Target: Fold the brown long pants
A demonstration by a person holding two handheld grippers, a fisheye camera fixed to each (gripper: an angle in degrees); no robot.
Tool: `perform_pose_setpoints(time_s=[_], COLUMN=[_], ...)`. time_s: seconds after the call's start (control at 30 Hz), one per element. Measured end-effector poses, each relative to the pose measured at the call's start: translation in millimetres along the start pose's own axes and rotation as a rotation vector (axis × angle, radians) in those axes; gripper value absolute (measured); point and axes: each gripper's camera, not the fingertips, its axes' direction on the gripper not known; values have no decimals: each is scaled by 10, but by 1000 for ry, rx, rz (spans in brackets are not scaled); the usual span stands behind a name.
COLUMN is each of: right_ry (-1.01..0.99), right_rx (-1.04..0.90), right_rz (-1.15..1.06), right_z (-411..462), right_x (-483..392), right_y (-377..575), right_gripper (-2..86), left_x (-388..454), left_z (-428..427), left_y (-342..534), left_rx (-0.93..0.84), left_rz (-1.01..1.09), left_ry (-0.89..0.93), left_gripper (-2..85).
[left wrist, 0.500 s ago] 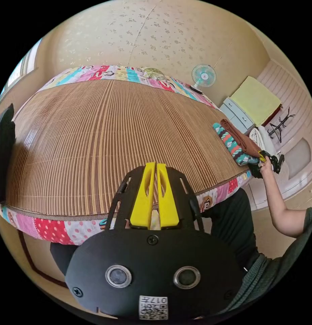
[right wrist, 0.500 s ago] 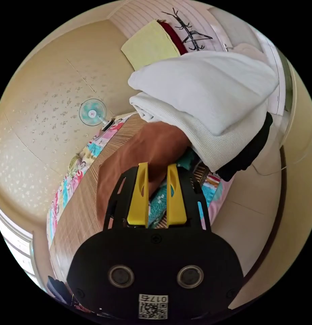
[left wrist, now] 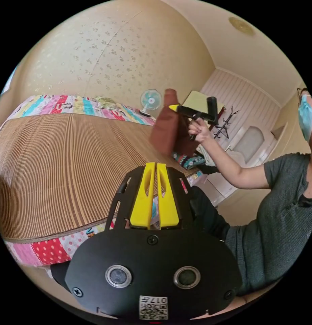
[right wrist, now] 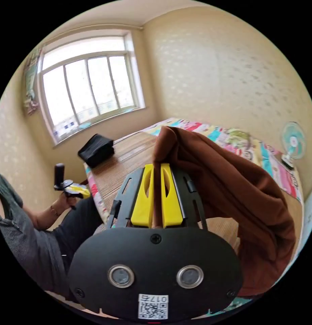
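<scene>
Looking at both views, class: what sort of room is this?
Most likely a bedroom in a home: a wide bed topped with a bamboo mat, a small fan beside it, and a window.

— How is the left gripper view set?
— The bed mat point(left wrist: 68, 159) is overlooked from its near edge.
— And the right gripper view?
— The same mat point(right wrist: 128, 159) is faced, toward the window point(right wrist: 88, 91).

The soft matt brown cloth pants point(right wrist: 230, 189) hang in smooth folds. The tan ribbed bamboo mat point(left wrist: 61, 159) looks slightly glossy. The yellow fingers point(right wrist: 144, 196) are smooth matt plastic.
</scene>
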Motion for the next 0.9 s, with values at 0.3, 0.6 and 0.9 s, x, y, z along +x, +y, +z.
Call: perform_pose_setpoints(time_s=[0.3, 0.6, 0.9], right_ry=[-502, -260, -115], right_rx=[-73, 69, 31], right_rz=[308, 794, 931], right_z=[1604, 1179, 2183], right_x=[-639, 1443, 2908], right_y=[1323, 1846, 1064], right_gripper=[68, 116, 134], left_x=[69, -159, -181], left_z=[-437, -173, 218], left_y=[128, 32, -273], left_rx=[22, 21, -19], left_rz=[43, -72, -109], left_ry=[-73, -66, -35], left_gripper=[-3, 37, -4])
